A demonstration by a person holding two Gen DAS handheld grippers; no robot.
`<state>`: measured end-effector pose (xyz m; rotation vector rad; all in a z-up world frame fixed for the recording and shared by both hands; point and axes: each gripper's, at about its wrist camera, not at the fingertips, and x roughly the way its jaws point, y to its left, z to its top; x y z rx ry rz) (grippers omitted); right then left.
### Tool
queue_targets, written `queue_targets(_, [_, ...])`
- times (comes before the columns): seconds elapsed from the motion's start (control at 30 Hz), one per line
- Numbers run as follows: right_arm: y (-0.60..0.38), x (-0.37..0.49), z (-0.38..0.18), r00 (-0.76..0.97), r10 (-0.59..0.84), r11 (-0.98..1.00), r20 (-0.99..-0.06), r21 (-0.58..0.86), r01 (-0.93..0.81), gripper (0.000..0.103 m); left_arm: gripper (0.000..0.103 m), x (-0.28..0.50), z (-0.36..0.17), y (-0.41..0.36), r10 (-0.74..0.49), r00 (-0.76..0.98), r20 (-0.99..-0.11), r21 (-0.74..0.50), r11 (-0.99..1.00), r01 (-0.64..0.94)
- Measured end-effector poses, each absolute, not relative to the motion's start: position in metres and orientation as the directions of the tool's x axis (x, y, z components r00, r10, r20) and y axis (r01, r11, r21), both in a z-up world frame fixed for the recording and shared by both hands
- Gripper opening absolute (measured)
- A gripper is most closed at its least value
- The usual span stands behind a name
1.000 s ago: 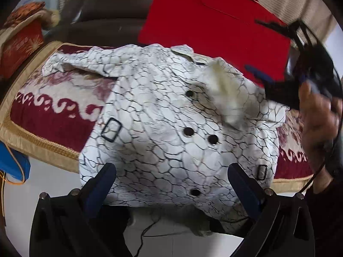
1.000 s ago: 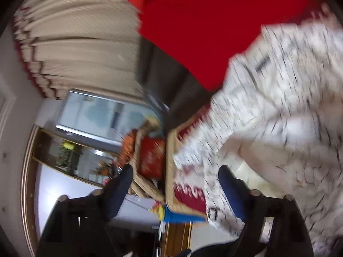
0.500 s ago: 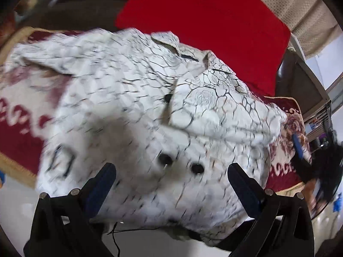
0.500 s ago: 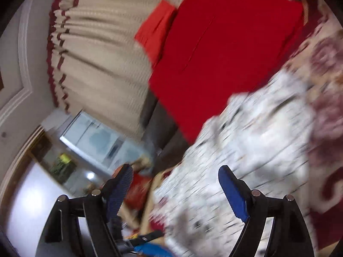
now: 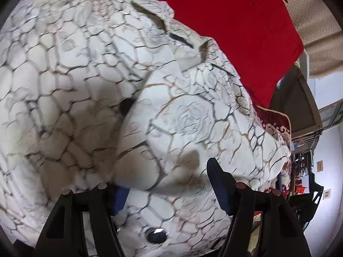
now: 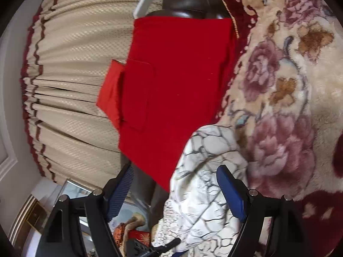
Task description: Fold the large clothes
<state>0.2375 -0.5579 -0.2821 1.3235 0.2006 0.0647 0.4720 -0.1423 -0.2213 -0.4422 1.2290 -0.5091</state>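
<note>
The white crackle-print coat point(image 5: 90, 81) lies on the flowered sofa cover point(image 6: 289, 85), in front of the red cushion point(image 5: 235, 25). A sleeve fold seems in hand. The left gripper point(image 5: 167, 184), jaws apart around a folded flap, has come closer than before and should close next. The right gripper point(image 6: 175, 186) is spread wide at the coat's edge.

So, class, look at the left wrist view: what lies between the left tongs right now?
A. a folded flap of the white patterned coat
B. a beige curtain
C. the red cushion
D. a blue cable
A: the left tongs stand spread around a turned-over flap of the white patterned coat, while the red cushion sits well behind it.
</note>
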Motion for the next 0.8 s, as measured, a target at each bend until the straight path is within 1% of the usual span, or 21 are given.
queue_targets(0.03, [-0.559, 0.24, -0.283, 0.98, 0.162, 0.244, -0.116, 0.967, 0.074, 0.082, 0.045, 0.474, -0.217, -0.147, -0.592, 0.268, -0.76, -0.573, 0.805, 0.152])
queue_targets(0.07, [-0.559, 0.24, -0.285, 0.979, 0.162, 0.244, -0.121, 0.967, 0.079, 0.082, 0.028, 0.477, -0.213, -0.152, -0.593, 0.277, -0.756, -0.568, 0.805, 0.171])
queue_targets(0.1, [-0.56, 0.241, -0.286, 0.979, 0.158, 0.244, -0.125, 0.966, 0.084, 0.082, 0.02, 0.478, -0.203, -0.156, -0.583, 0.303, -0.754, -0.546, 0.813, 0.203])
queue_targets(0.13, [-0.561, 0.24, -0.284, 0.98, 0.154, 0.245, -0.128, 0.965, 0.088, 0.082, 0.014, 0.479, -0.194, -0.159, -0.58, 0.332, -0.744, -0.53, 0.815, 0.234])
queue_targets(0.17, [-0.56, 0.241, -0.283, 0.98, 0.15, 0.25, -0.134, 0.964, 0.093, 0.082, 0.008, 0.479, -0.177, -0.161, -0.565, 0.384, -0.731, -0.487, 0.825, 0.287])
queue_targets(0.2, [-0.558, 0.241, -0.281, 0.979, 0.148, 0.253, -0.138, 0.962, 0.097, 0.082, 0.007, 0.478, -0.166, -0.163, -0.555, 0.419, -0.719, -0.455, 0.831, 0.319])
queue_targets(0.27, [-0.554, 0.246, -0.278, 0.979, 0.148, 0.257, -0.142, 0.961, 0.1, 0.082, 0.006, 0.475, -0.128, -0.162, -0.526, 0.533, -0.662, -0.349, 0.846, 0.402])
queue_targets(0.3, [-0.553, 0.248, -0.276, 0.979, 0.151, 0.26, -0.139, 0.961, 0.097, 0.082, 0.006, 0.474, -0.103, -0.159, -0.507, 0.601, -0.618, -0.274, 0.855, 0.44])
queue_targets(0.37, [-0.549, 0.252, -0.274, 0.977, 0.158, 0.266, -0.141, 0.959, 0.096, 0.082, 0.006, 0.473, -0.065, -0.152, -0.492, 0.678, -0.546, -0.165, 0.857, 0.488])
queue_targets(0.4, [-0.547, 0.255, -0.274, 0.976, 0.163, 0.27, -0.147, 0.958, 0.099, 0.082, 0.006, 0.473, -0.053, -0.148, -0.492, 0.695, -0.524, -0.131, 0.853, 0.505])
queue_targets(0.47, [-0.541, 0.263, -0.274, 0.972, 0.179, 0.272, -0.154, 0.957, 0.101, 0.082, 0.006, 0.474, -0.015, -0.141, -0.478, 0.753, -0.452, 0.001, 0.844, 0.536])
queue_targets(0.5, [-0.539, 0.266, -0.275, 0.969, 0.189, 0.275, -0.161, 0.956, 0.105, 0.082, 0.006, 0.475, -0.002, -0.137, -0.461, 0.774, -0.435, 0.048, 0.846, 0.531])
queue_targets(0.57, [-0.532, 0.275, -0.275, 0.961, 0.204, 0.293, -0.187, 0.948, 0.122, 0.082, 0.006, 0.483, 0.019, -0.131, -0.441, 0.794, -0.418, 0.091, 0.85, 0.52])
queue_targets(0.63, [-0.527, 0.286, -0.273, 0.953, 0.21, 0.326, -0.22, 0.934, 0.144, 0.082, 0.01, 0.492, 0.026, -0.125, -0.418, 0.802, -0.426, 0.116, 0.854, 0.507])
queue_targets(0.67, [-0.526, 0.288, -0.272, 0.951, 0.209, 0.338, -0.229, 0.929, 0.15, 0.082, 0.01, 0.5, 0.022, -0.123, -0.417, 0.783, -0.461, 0.115, 0.848, 0.518])
queue_targets(0.73, [-0.523, 0.295, -0.27, 0.947, 0.206, 0.365, -0.247, 0.917, 0.16, 0.082, 0.014, 0.512, 0.005, -0.125, -0.354, 0.762, -0.542, 0.143, 0.855, 0.498])
queue_targets(0.77, [-0.521, 0.299, -0.269, 0.944, 0.209, 0.381, -0.256, 0.91, 0.163, 0.082, 0.026, 0.521, -0.012, -0.126, -0.293, 0.741, -0.604, 0.164, 0.864, 0.476])
queue_targets(0.8, [-0.52, 0.3, -0.268, 0.943, 0.21, 0.387, -0.259, 0.907, 0.163, 0.082, 0.038, 0.526, -0.022, -0.127, -0.271, 0.719, -0.64, 0.164, 0.866, 0.473])
